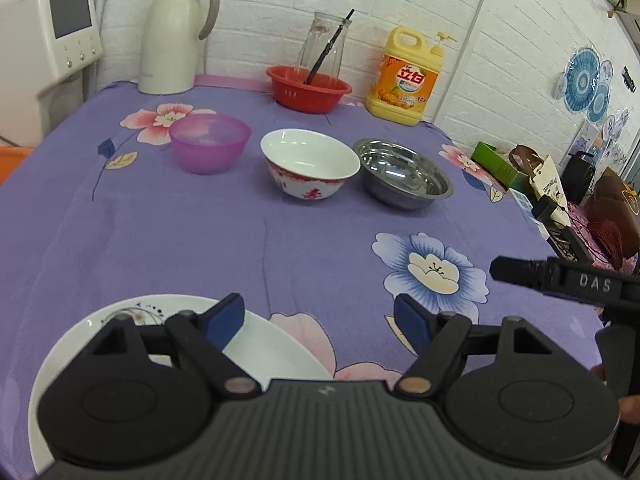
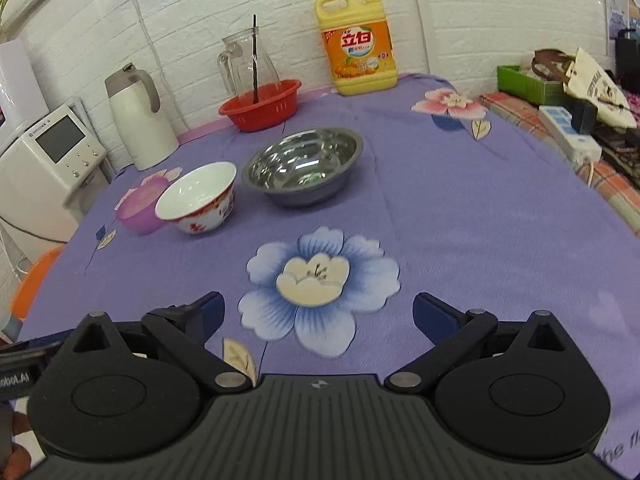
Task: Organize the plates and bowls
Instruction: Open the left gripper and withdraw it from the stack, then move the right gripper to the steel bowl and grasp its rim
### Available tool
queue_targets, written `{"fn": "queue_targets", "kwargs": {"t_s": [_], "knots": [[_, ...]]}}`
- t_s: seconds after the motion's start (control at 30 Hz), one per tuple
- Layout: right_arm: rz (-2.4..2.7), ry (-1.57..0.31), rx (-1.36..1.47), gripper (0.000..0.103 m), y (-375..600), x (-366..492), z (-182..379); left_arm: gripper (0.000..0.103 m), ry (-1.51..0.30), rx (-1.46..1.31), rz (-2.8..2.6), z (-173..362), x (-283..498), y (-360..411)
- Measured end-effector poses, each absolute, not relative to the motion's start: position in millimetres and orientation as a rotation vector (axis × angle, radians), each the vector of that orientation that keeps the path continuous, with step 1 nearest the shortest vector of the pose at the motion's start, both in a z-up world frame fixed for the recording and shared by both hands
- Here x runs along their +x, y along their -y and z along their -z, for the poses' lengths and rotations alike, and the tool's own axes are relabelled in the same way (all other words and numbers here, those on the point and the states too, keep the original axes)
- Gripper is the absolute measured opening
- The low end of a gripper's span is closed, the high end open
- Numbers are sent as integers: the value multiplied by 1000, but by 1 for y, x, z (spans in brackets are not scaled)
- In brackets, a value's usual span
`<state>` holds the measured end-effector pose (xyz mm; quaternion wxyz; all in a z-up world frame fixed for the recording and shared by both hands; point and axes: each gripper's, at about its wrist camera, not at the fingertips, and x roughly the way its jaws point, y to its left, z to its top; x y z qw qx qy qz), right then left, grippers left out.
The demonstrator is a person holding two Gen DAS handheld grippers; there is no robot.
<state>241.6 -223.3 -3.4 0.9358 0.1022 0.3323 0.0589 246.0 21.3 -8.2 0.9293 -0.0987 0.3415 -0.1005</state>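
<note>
Three bowls stand in a row mid-table: a purple plastic bowl [image 1: 208, 142], a white ceramic bowl with red pattern [image 1: 310, 168] and a steel bowl [image 1: 402, 172]. They also show in the right wrist view: the purple bowl [image 2: 138, 210], the white bowl [image 2: 198, 202] and the steel bowl [image 2: 302, 164]. A white plate [image 1: 276, 354] lies at the near left, partly under my left gripper [image 1: 318, 320], which is open and empty. My right gripper [image 2: 318, 314] is open and empty above a blue flower print, well short of the bowls.
At the back stand a white kettle [image 1: 174, 36], a red basket [image 1: 308, 88] holding a glass jug, and a yellow detergent bottle [image 1: 406, 80]. A white appliance [image 1: 48, 36] is left of the table. Boxes and bags [image 2: 560, 80] crowd the right side.
</note>
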Motion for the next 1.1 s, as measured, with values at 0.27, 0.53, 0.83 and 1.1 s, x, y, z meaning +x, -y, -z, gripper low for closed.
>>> {"fn": "queue_targets", "kwargs": {"t_s": [0.27,0.53,0.83,1.1], "knots": [[-139,-691,70,103,209,308,-11,78,-720,-178,169,8,271,-29],[-82,-674,-67,103,202,369,-23,79,-724,-185,183,6,280,-38],[15,-877,-153,103,202,457,26,79,-733,-208,155,10,292,-53],[42,-955,-138,103,208,457,38,79,-724,-240,154,8,288,-61]]}}
